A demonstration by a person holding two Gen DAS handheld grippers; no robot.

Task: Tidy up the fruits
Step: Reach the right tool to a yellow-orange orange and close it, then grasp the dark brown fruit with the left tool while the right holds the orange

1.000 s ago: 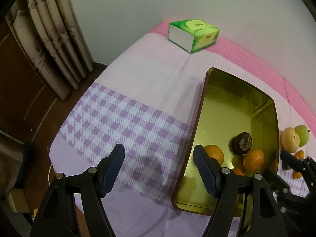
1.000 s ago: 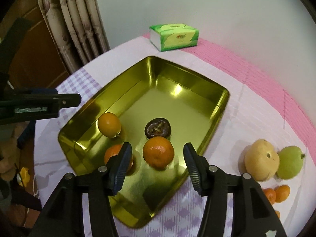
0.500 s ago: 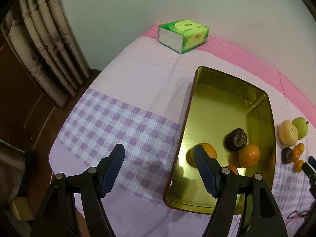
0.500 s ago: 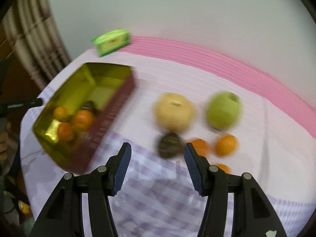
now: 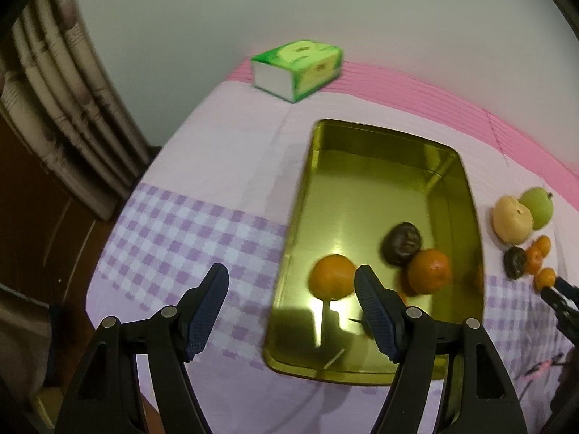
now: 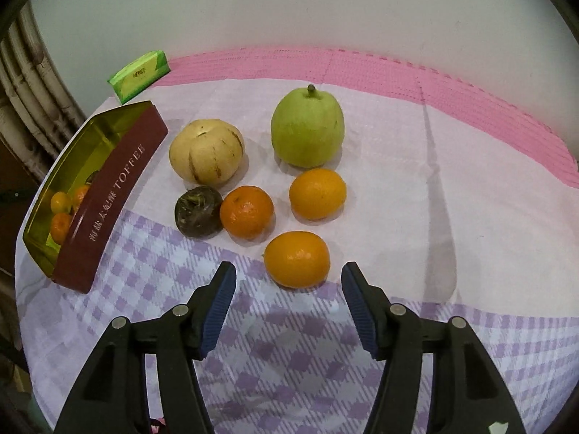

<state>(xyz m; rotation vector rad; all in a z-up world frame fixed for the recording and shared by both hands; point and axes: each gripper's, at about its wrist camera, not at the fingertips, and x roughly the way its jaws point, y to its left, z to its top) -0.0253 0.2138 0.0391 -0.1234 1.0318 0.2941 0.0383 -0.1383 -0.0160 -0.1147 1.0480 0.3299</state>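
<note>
The gold tin (image 6: 108, 195) sits at the left of the cloth with several oranges and a dark fruit inside. Loose beside it lie the green pear (image 6: 307, 128), pale melon (image 6: 206, 152), dark fruit (image 6: 198, 212) and three oranges. The nearest orange (image 6: 296, 259) lies just ahead of the right gripper (image 6: 288, 307) — long axis crosswise, spanning its empty, opening jaws. The left gripper (image 5: 291, 311), jaws apart and empty, hangs by the tin's rim — the right is the nearer
</note>
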